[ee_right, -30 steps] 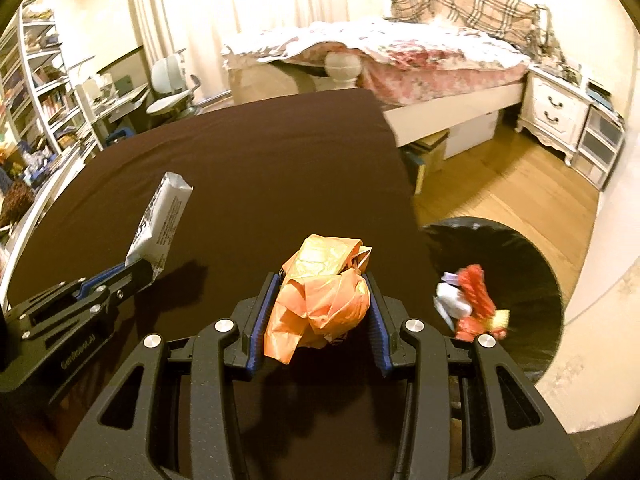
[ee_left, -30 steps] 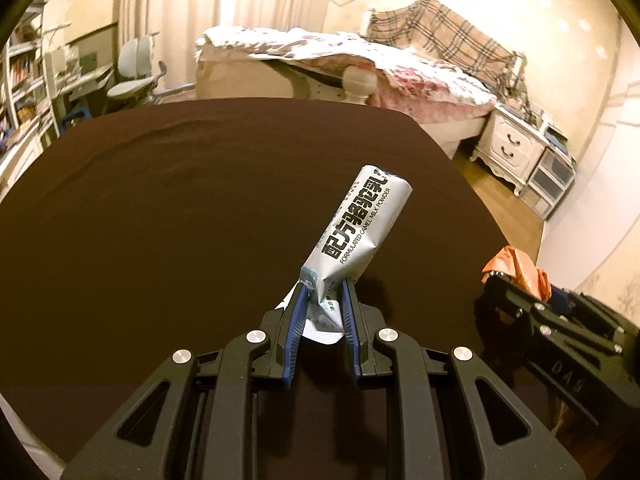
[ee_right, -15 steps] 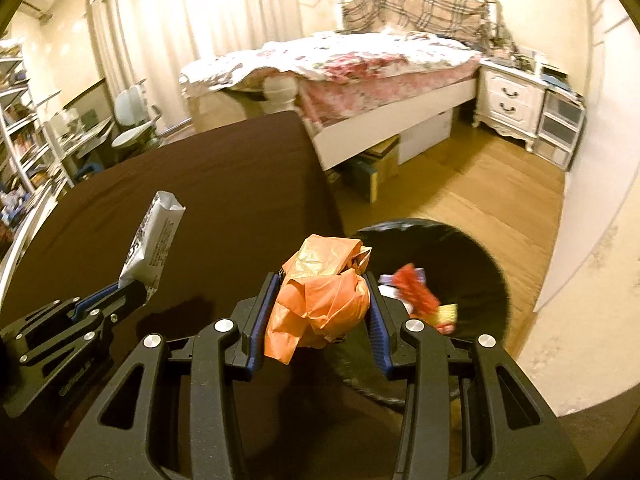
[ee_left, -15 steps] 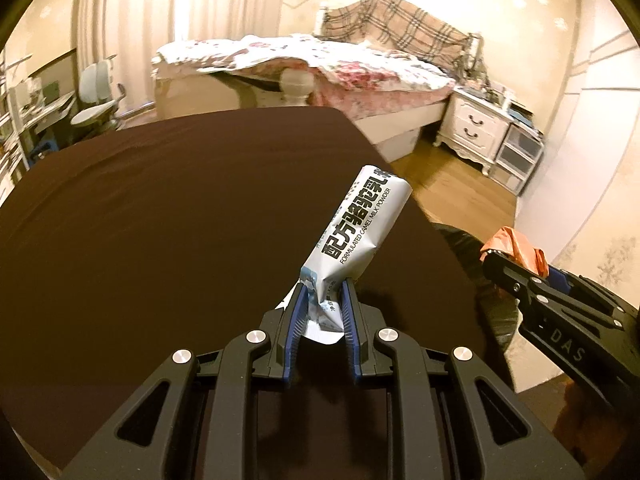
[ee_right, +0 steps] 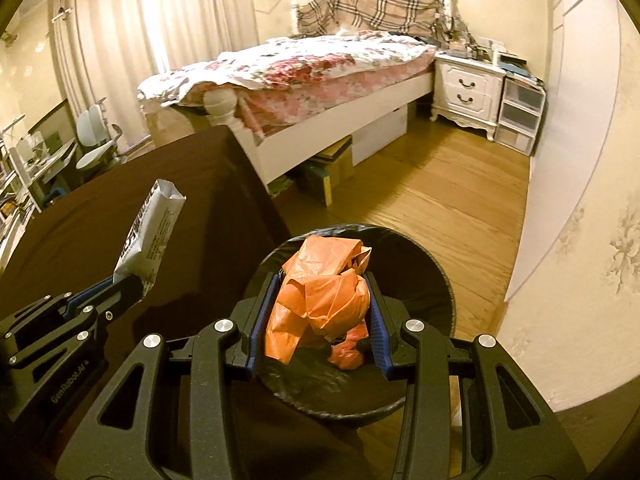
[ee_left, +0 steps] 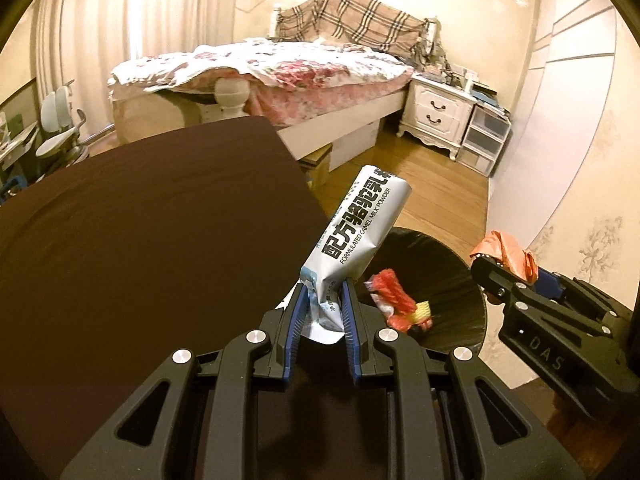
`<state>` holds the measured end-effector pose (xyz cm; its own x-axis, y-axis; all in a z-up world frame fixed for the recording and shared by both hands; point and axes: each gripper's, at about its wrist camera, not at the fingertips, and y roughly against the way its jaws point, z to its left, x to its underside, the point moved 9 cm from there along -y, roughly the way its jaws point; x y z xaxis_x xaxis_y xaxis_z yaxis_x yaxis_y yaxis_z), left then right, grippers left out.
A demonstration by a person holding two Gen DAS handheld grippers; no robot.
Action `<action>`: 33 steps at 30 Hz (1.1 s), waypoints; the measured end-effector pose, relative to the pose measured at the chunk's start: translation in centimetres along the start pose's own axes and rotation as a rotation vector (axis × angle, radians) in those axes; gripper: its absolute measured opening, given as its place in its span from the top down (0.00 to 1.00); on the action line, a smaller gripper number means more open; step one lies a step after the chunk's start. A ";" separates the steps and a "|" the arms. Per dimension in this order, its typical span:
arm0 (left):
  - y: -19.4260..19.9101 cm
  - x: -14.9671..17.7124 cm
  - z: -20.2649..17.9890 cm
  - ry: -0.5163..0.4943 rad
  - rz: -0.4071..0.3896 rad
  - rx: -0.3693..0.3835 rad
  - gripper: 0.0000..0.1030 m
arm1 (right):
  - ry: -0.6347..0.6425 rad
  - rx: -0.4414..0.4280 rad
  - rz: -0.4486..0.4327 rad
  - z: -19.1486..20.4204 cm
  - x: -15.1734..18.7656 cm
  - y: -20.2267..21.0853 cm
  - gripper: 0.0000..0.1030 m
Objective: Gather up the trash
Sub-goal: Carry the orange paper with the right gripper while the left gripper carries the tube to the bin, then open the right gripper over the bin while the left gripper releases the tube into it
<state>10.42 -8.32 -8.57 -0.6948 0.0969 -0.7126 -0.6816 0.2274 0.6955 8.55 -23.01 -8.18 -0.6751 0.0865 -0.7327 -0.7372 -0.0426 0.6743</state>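
left gripper: jaws nearly closed, blue pads pinching the lower crimped end of a silver sachet. sachet stands tilted up and to the right, printed "formulated camel milk powder". in the left view its upper end lies over the bin rim and floor; its base is at the edge of the brown table.

right gripper: jaws part open, pads pressing both sides of a crumpled orange bag. bag bulges above the fingertips and hangs a little below them. in the right view it sits directly over the bin's black-lined mouth.

bin: round, black liner, on the floor just beside the table edge. contents: red and yellow wrappers; an orange-red piece shows under the held bag in the right view.

surroundings: bed with floral cover, white nightstand, curtains, chair at far left.

change from a second ago: both grips unchanged, same items held the same way. both grippers have swung from over the table toward the bin. then the left view showed only table beneath the sachet and no bin; the orange bag was over the table, with the bin off to its right.
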 end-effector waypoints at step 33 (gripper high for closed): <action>-3.5 -1.0 -4.3 -0.038 0.042 0.016 0.72 | -0.085 0.048 0.014 -4.1 -0.7 -2.9 0.60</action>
<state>12.50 -13.41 -9.88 -0.7136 0.1429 -0.6859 -0.6479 0.2377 0.7237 11.07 -27.07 -10.02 -0.6794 0.1705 -0.7137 -0.7240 0.0031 0.6898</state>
